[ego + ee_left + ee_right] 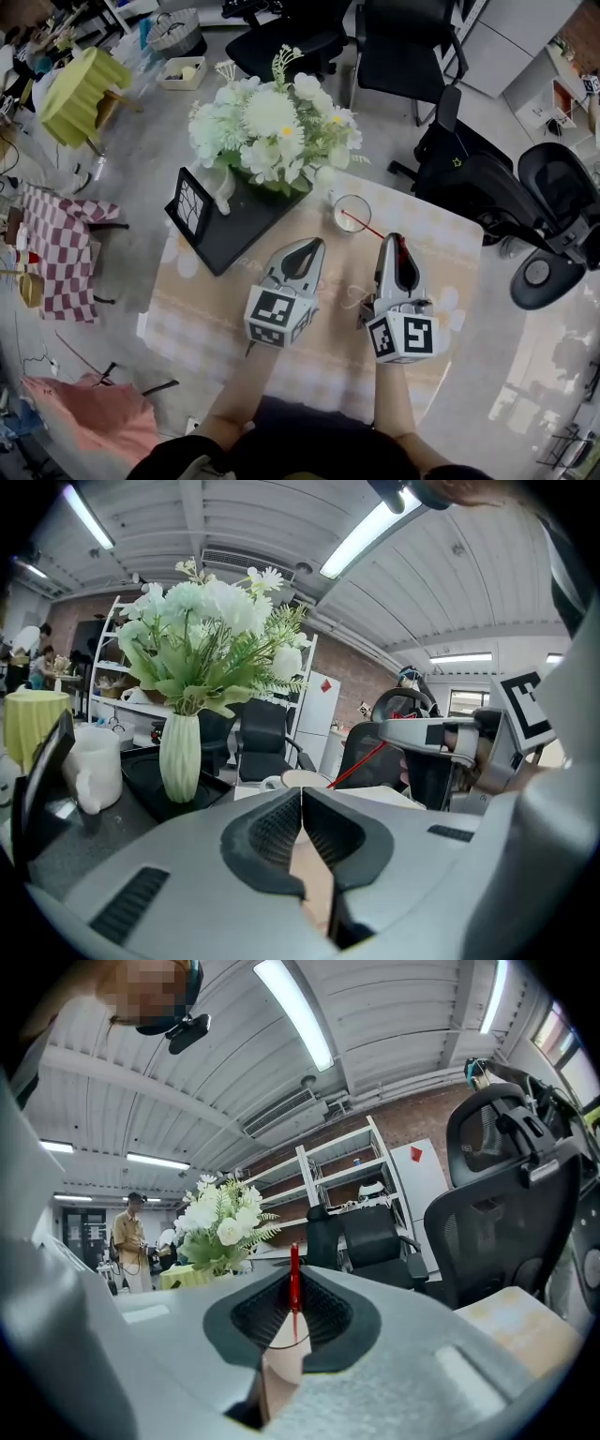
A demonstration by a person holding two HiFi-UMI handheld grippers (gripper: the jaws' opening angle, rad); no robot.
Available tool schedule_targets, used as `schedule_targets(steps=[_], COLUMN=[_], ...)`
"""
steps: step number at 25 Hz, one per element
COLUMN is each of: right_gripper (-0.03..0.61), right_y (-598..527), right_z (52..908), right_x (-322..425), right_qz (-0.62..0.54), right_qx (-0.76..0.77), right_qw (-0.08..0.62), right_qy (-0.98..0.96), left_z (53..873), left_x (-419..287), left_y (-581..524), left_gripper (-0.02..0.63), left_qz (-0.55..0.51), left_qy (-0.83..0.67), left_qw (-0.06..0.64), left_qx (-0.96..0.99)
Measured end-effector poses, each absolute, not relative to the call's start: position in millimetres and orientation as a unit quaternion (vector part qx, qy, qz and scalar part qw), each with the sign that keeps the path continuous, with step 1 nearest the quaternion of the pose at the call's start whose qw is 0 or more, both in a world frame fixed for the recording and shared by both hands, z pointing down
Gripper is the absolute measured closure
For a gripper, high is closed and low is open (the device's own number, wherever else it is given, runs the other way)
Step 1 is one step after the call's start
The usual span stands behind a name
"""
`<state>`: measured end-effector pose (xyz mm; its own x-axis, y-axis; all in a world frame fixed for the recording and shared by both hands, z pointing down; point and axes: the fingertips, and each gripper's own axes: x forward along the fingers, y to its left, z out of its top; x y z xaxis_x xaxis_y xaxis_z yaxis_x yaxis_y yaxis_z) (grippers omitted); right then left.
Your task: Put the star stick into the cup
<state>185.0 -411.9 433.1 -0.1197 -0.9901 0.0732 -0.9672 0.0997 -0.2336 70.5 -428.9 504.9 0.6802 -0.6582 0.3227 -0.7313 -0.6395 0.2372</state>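
Insertion is the step in hand: just below frame centre the right gripper (pixel 392 240) is clamped on the thin red stick (pixel 367 228), whose far tip lies over or inside the cup (pixel 367 221) just above it. The left gripper (pixel 309 246), jaws together on nothing, sits to its left. Next, I judge, the stick must sink deeper and be let go to lean on the rim. Beyond, a pale patterned tablecloth (pixel 441 244) carries a black tray (pixel 246 230) with white flowers (pixel 272 131), and office chairs (pixel 487 178) fill the upper right.
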Motion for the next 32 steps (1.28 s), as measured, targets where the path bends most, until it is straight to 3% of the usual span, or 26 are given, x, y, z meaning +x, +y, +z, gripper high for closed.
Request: schedule_targets(steps=[17,28,32], right_gripper=[0.556,0.462,0.456], right_y=[-405,-394,-384], right_z=[449,441,434], right_x=[170,168,170], right_qz=[-0.109,-0.109,-0.106], right_qx=[-0.662,-0.664,-0.668], right_qw=[0.026,0.023,0.025], right_qy=[0.741,0.739,0.736], left_z=[482,473,468], left_x=[65,55,56], left_y=[-402,-385,-376], left_gripper=[0.601,0.601,0.601], left_qz=[0.096,0.094,0.092], left_qy=[-0.386,-0.391,-0.388], left_qw=[0.161,0.155,0.151], left_qx=[0.903,0.902,0.905])
